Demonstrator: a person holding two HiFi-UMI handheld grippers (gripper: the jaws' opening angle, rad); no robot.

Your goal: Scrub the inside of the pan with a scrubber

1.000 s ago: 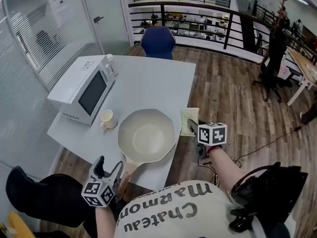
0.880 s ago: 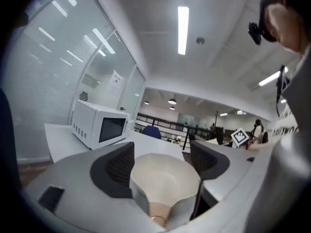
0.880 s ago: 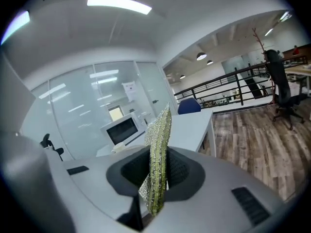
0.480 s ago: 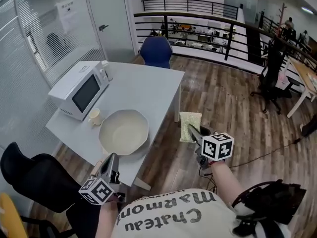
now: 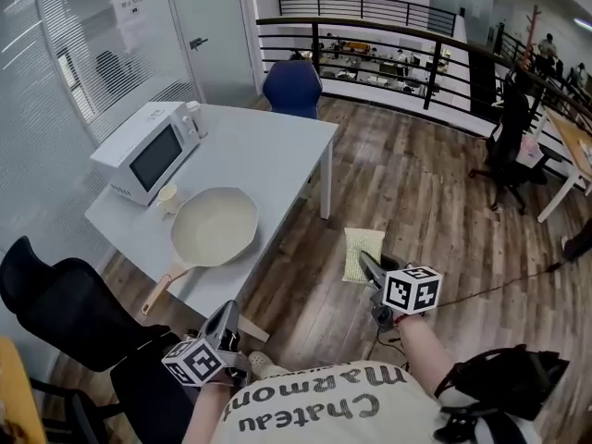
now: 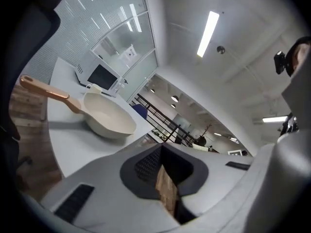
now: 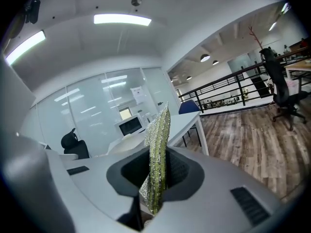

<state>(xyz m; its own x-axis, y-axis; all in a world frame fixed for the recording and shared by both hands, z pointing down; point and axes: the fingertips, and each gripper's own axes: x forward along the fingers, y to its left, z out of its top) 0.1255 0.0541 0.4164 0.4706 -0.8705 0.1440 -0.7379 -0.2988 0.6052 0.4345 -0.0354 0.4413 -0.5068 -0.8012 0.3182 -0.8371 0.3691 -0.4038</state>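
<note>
Pan (image 5: 215, 228) looks smooth matt cream inside, handle (image 5: 165, 288) wood-look. Scrubber (image 5: 358, 253) is rough glittery woven mesh. Bench (image 5: 277, 151) smooth matt grey-white. Floor (image 5: 416, 202) wood planks, slight sheen. Microwave (image 5: 139, 151) door glossy.

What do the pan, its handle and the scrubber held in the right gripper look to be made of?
Pan: probably coated metal, with a smooth, matte cream surface inside and out.
Handle: wood or a wood-look material, tan-orange with no sheen.
Scrubber: a yellow-green sponge pad that seems wrapped in silvery mesh, going by its glitter and woven texture.
</note>
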